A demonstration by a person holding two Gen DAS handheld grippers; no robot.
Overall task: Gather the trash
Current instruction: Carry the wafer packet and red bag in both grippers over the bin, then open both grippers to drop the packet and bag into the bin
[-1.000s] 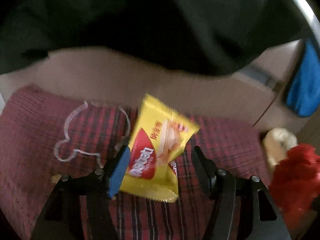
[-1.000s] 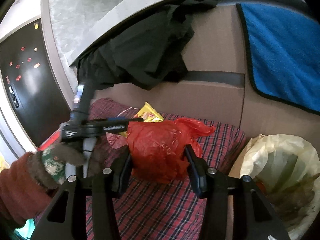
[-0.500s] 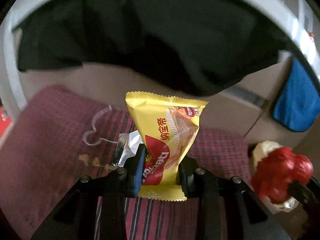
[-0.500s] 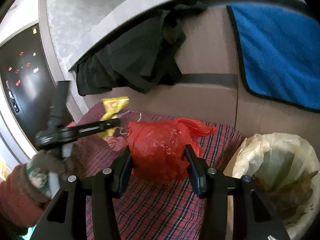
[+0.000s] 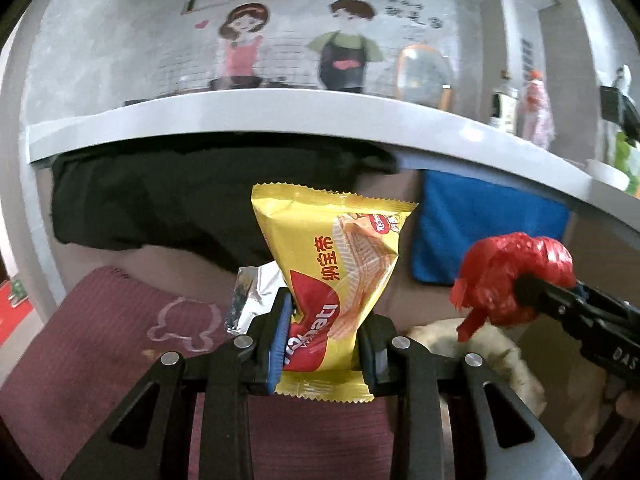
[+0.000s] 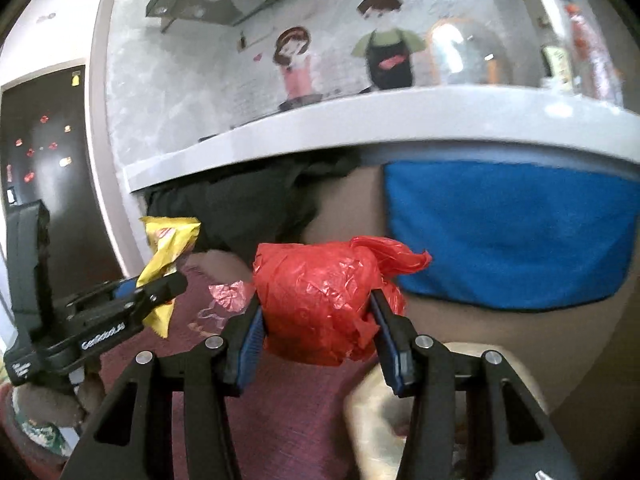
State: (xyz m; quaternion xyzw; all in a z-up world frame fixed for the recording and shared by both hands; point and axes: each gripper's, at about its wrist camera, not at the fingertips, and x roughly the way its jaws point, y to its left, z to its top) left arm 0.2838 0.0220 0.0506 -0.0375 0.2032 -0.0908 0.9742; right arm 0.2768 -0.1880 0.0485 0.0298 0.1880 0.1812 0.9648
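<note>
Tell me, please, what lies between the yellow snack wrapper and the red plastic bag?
In the left wrist view, only background shows between the yellow snack wrapper and the red plastic bag: the blue cloth hanging behind. Each piece is clamped in its own tool.

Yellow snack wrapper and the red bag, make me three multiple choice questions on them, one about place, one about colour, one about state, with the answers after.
1. Where is the yellow snack wrapper?
A. lying on the plaid cloth
B. between the fingers of the left hand-held gripper
C. inside the trash bag

2. What colour is the towel hanging behind the crumpled plastic bag?
A. blue
B. green
C. white

3. How does the right hand-held gripper stand?
A. open and empty
B. shut on nothing
C. shut on the crumpled plastic bag

Answers: 1 B, the wrapper stands upright, pinched at its lower end, off the plaid cloth. 2 A, a blue towel hangs on the brown panel under the counter. 3 C, both pads press into the red bag's sides.
</note>
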